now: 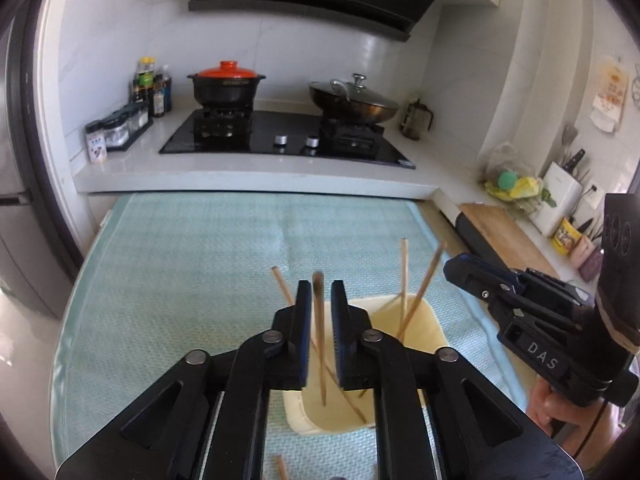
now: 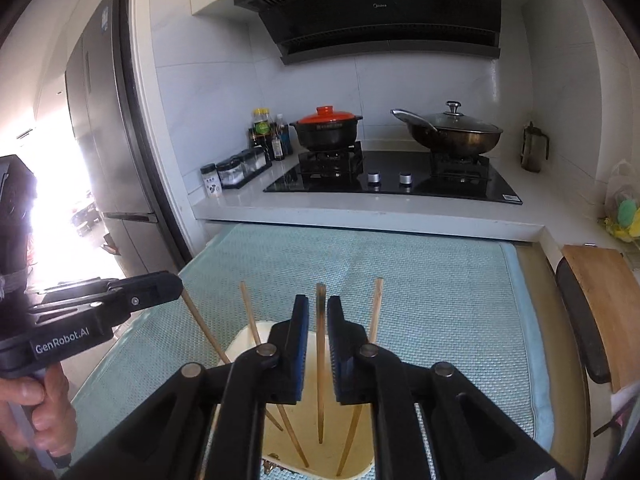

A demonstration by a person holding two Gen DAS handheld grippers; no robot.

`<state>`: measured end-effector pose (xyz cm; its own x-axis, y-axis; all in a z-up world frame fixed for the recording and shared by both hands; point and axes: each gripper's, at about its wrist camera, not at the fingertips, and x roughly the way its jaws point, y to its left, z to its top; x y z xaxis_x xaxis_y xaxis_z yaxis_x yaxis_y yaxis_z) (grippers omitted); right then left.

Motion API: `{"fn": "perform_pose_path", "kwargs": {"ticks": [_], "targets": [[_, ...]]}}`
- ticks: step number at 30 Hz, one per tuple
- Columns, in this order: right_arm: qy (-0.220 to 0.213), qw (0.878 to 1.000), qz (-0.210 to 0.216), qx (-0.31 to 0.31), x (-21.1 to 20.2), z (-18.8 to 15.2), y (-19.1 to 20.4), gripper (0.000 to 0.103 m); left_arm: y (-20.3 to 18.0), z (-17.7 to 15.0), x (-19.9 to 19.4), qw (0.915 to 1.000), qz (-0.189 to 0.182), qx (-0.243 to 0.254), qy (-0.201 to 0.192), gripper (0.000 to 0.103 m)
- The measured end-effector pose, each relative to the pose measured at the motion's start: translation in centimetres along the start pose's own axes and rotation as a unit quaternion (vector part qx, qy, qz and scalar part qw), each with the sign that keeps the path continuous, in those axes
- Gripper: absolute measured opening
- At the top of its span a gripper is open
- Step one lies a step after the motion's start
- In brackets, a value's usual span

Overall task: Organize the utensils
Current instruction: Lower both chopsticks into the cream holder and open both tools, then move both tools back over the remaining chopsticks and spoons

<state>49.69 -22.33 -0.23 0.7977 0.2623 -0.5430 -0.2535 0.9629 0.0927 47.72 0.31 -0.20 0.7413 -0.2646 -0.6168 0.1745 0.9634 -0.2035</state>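
Kitchen counter's sitting up front here, with a pale green mat (image 1: 224,240) spreading out below the stove (image 1: 288,136), and a cream bin (image 1: 430,320) is sitting on it holding several chopsticks. Both grippers are hovering right over the bin: the left gripper (image 1: 321,292) is sitting slightly open around a loose chopstick (image 1: 319,340), pads not pressing it, and the right gripper (image 2: 318,308) is doing the same with another chopstick (image 2: 320,360).

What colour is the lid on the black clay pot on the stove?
Orange-red lid with a matching knob, clearest in the right wrist view.
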Motion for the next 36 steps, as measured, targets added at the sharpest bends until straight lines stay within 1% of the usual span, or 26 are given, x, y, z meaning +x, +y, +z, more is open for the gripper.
{"fn": "perform_pose_path", "kwargs": {"ticks": [1, 2, 3, 5, 8, 11, 13, 16, 19, 21, 23, 25, 27, 29, 33, 34, 36], "targets": [[-0.005, 1.000, -0.006, 0.000, 0.0, 0.0, -0.1, 0.032, 0.3, -0.2, -0.1, 1.0000, 0.002, -0.006, 0.000, 0.037], [-0.016, 1.000, -0.008, 0.004, -0.4, -0.1, -0.2, 0.047, 0.5, -0.4, -0.4, 0.9999, 0.007, -0.010, -0.003, 0.049], [-0.029, 1.000, -0.006, 0.010, -1.1, -0.2, -0.3, 0.051, 0.8, -0.6, -0.8, 0.9998, 0.011, -0.012, -0.008, 0.052], [-0.040, 0.999, -0.006, 0.005, -2.3, -0.4, -0.2, 0.052, 0.9, -0.9, -1.6, 0.9998, 0.017, -0.003, -0.010, 0.056], [-0.047, 0.998, -0.021, -0.020, -4.7, -1.4, 0.2, 0.052, 1.0, -2.2, -3.3, 0.9995, 0.025, 0.019, -0.008, 0.062], [-0.045, 0.998, -0.031, -0.037, -7.6, -3.5, 0.4, 0.053, 0.9, -4.6, -5.7, 0.9977, 0.036, 0.057, -0.005, 0.071], [-0.041, 0.997, -0.043, -0.039, -9.7, -5.4, 0.4, 0.054, 0.9, -6.9, -7.6, 0.9954, 0.046, 0.084, 0.001, 0.072], [-0.031, 0.997, -0.061, -0.045, -13.1, -9.0, 0.5, 0.057, 1.3, -10.1, -10.3, 0.9915, 0.056, 0.115, 0.021, 0.072], [-0.018, 0.992, -0.101, -0.067, -15.9, -12.9, 0.8, 0.059, 1.3, -13.2, -13.2, 0.9887, 0.058, 0.134, 0.035, 0.074], [-0.001, 0.988, -0.130, -0.083, -17.2, -15.4, 1.0, 0.059, 1.2, -14.8, -15.2, 0.9879, 0.060, 0.140, 0.032, 0.076], [0.017, 0.985, -0.147, -0.084, -18.4, -17.5, 1.0, 0.059, 1.2, -16.1, -17.0, 0.9892, 0.055, 0.133, 0.027, 0.080], [0.034, 0.985, -0.153, -0.073, -19.5, -19.2, 1.0, 0.060, 1.1, -17.2, -18.8, 0.9920, 0.043, 0.117, 0.020, 0.083], [0.051, 0.984, -0.157, -0.065, -20.3, -20.5, 1.2, 0.062, 1.1, -18.0, -20.2, 0.9946, 0.031, 0.098, 0.010, 0.087], [0.056, 0.984, -0.161, -0.059, -21.1, -21.8, 1.7, 0.065, 1.0, -18.6, -21.3, 0.9963, 0.025, 0.083, -0.003, 0.092], [0.062, 0.985, -0.157, -0.024, -21.7, -23.6, 2.6, 0.068, 1.2, -19.9, -21.7, 0.9978, 0.033, 0.053, -0.021, 0.095], [0.063, 0.986, -0.153, -0.012, -21.7, -24.1, 2.9, 0.070, 1.4, -20.2, -21.4, 0.9984, 0.029, 0.044, -0.019, 0.095], [0.066, 0.987, -0.146, 0.008, -21.5, -24.9, 3.3, 0.071, 1.9, -20.9, -20.7, 0.9994, 0.024, 0.025, -0.009, 0.095]]}}
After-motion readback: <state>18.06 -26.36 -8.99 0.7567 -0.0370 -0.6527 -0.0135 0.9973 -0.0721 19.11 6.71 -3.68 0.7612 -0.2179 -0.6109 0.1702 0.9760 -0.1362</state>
